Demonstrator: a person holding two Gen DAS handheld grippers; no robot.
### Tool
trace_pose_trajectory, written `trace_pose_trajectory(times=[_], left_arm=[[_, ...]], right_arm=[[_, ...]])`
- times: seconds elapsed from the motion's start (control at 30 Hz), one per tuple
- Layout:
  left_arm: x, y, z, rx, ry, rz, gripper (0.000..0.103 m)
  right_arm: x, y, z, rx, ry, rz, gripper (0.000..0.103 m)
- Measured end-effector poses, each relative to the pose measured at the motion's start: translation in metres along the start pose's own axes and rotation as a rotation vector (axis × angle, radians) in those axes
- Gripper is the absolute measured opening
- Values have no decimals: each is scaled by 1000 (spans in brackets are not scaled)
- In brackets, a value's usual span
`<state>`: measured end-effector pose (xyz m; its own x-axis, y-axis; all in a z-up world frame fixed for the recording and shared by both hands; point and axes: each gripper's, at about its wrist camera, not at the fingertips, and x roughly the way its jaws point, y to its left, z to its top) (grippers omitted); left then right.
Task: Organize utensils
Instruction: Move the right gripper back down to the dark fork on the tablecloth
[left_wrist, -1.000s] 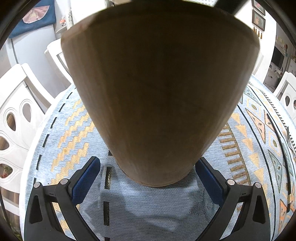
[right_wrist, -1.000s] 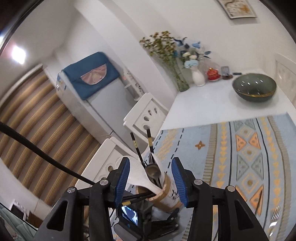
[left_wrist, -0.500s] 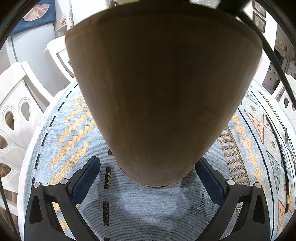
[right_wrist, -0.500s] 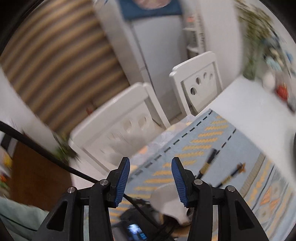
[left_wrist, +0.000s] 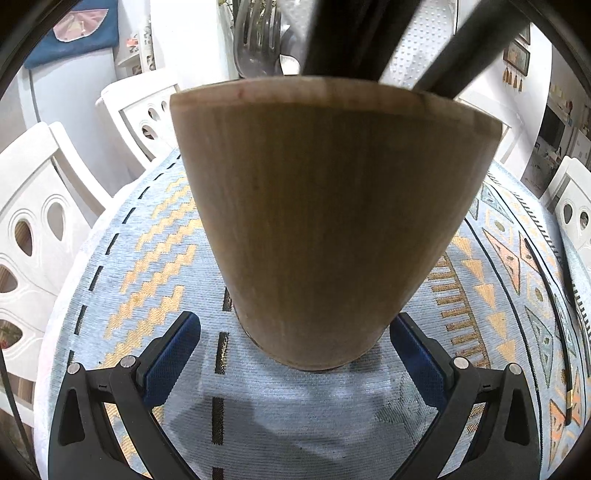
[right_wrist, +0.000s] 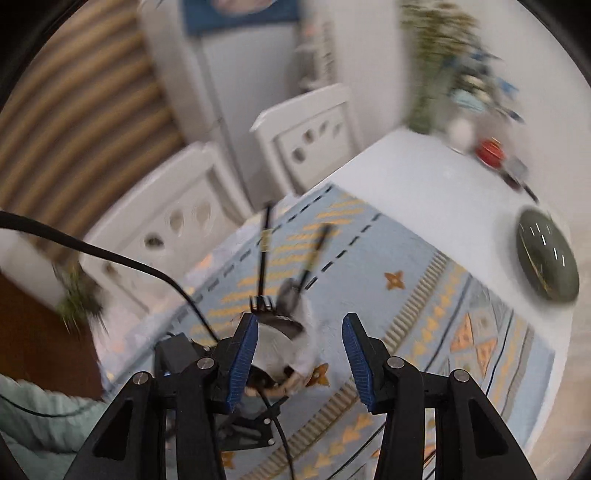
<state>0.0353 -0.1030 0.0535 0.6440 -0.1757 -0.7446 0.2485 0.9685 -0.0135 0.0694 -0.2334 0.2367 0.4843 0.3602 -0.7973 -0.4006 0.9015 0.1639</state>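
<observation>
A wooden utensil holder (left_wrist: 325, 221) stands on the patterned tablecloth (left_wrist: 147, 258), filling the left wrist view. A grey fork (left_wrist: 255, 37) and dark handles rise above its rim. My left gripper (left_wrist: 293, 321) is open and straddles the holder's base; cloth shows between the left pad (left_wrist: 173, 350) and the wood, while the right pad sits close to it. The right wrist view is blurred and looks down on the holder (right_wrist: 280, 350), with a fork, a spoon and black handles sticking out of it. My right gripper (right_wrist: 300, 325) hangs open above it with nothing between its fingers.
White chairs (left_wrist: 44, 236) (right_wrist: 306, 136) line the table's left and far side. A dark green bowl (right_wrist: 546, 254), a vase of flowers (right_wrist: 428, 92) and a small red thing (right_wrist: 489, 151) stand on the bare white end. A black cable (right_wrist: 110, 254) crosses the left. A pale green sleeve (right_wrist: 37, 417) is low left.
The right wrist view swung left toward the chairs, then partly back, so the bowl shows again. In the left view the holder sits lower and smaller, its rim and utensils now showing.
</observation>
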Motion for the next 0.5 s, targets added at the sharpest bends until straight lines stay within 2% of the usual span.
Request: trace_pose_trajectory(times=[0.17, 0.23, 0.37, 0.5], left_arm=[[5, 7, -5, -4, 7, -7, 103], [5, 8, -5, -5, 7, -7, 103], [5, 10, -4, -4, 11, -7, 103], [9, 13, -3, -3, 16, -6, 103]], right_arm=[[-61, -68, -60, 271, -96, -77, 47], [-77, -89, -86, 357, -97, -115, 47], [-75, -129, -151, 583, -10, -140, 47], [-31, -156, -208, 772, 171, -206, 47]])
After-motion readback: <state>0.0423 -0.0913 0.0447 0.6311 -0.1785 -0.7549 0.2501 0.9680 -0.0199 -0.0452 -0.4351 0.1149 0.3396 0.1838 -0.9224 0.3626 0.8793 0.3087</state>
